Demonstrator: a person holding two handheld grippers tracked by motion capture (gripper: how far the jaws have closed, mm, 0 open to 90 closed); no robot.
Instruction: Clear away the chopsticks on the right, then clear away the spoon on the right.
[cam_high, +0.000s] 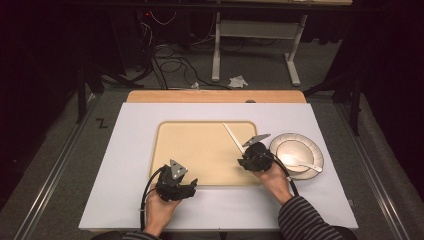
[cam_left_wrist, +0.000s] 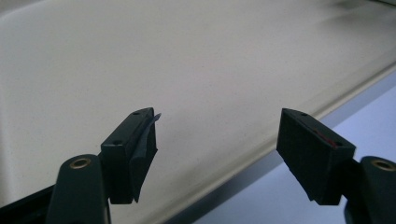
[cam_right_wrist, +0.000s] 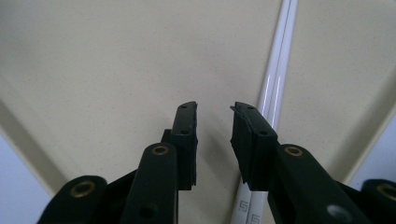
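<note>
Right fingers (cam_right_wrist: 214, 112): parted a little, pads bare, I grasp nothing; no earlier frame to compare.
Left fingers (cam_left_wrist: 217, 121): spread wide, released, hovering over the near edge of the tray.
White knife (cam_right_wrist: 275, 84): lies flat on the tray, its handle running under my right-hand finger and on past the tips, not between the pads.
Tray (cam_high: 200, 145): beige, under both pairs of fingers, on the table (cam_high: 130, 195).
Plate (cam_high: 314, 150): just right of my right fingers, with a white utensil (cam_high: 306, 165) in it.
</note>
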